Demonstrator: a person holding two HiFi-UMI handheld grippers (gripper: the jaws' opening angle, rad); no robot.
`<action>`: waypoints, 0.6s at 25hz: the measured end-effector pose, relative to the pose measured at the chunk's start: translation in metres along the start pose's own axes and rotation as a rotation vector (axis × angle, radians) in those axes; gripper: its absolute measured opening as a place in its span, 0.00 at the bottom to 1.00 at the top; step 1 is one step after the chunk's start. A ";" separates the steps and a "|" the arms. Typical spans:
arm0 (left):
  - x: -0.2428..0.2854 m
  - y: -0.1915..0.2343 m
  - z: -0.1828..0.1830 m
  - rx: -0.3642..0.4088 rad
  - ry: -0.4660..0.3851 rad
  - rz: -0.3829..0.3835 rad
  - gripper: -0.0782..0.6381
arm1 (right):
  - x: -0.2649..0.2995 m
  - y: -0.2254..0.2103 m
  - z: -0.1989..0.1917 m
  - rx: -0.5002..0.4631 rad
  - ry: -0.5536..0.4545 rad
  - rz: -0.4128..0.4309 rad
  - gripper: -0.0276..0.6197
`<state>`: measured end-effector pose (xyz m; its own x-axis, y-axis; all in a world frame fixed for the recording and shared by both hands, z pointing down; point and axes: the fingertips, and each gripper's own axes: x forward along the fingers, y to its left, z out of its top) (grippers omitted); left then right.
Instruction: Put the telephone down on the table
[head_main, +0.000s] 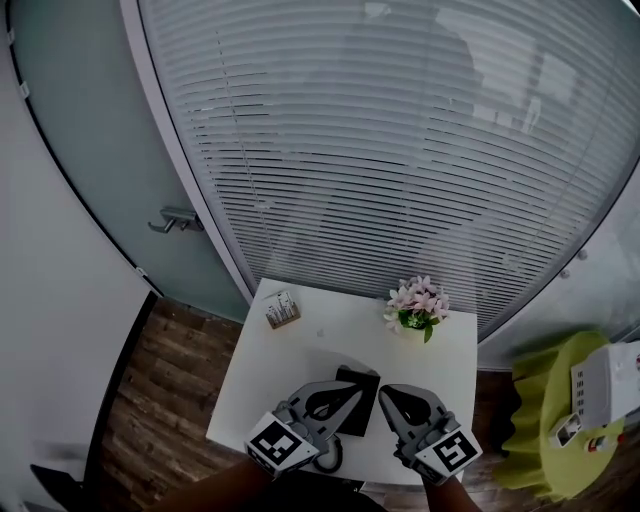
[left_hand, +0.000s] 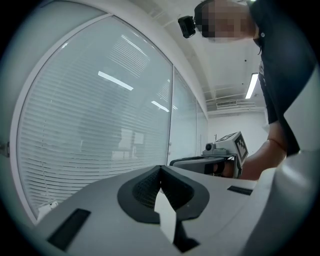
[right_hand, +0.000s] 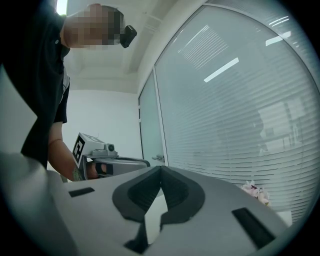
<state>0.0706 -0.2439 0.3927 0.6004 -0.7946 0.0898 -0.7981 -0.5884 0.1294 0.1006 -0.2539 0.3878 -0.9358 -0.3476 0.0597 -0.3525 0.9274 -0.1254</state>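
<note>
Left gripper (head_main: 350, 388) and right gripper (head_main: 388, 394) are both pinched shut with nothing in them; the black telephone (head_main: 365, 405) lies on the table (head_main: 300, 370) just under and between their tips. Risk: a careless dip could nudge it toward the near edge. Beyond the right gripper, a flower pot (head_main: 409, 328) holds pink flowers (head_main: 420, 298). Beyond the left, a small holder (head_main: 282, 311) has contents I can't make out.

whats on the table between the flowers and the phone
Nothing. In the head view, only bare white table runs between the flowers and the phone.
</note>
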 end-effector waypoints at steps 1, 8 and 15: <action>0.001 0.000 -0.001 -0.001 -0.004 0.003 0.12 | 0.000 0.000 0.000 -0.001 -0.001 0.000 0.08; 0.007 -0.006 -0.001 0.017 -0.007 -0.001 0.12 | -0.002 0.004 -0.001 -0.021 0.003 -0.001 0.08; 0.010 -0.007 -0.005 0.003 -0.002 -0.001 0.12 | -0.006 0.003 0.001 -0.006 -0.002 -0.015 0.08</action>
<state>0.0829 -0.2468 0.3975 0.6007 -0.7947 0.0874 -0.7979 -0.5893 0.1265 0.1054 -0.2494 0.3864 -0.9305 -0.3614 0.0597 -0.3661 0.9230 -0.1187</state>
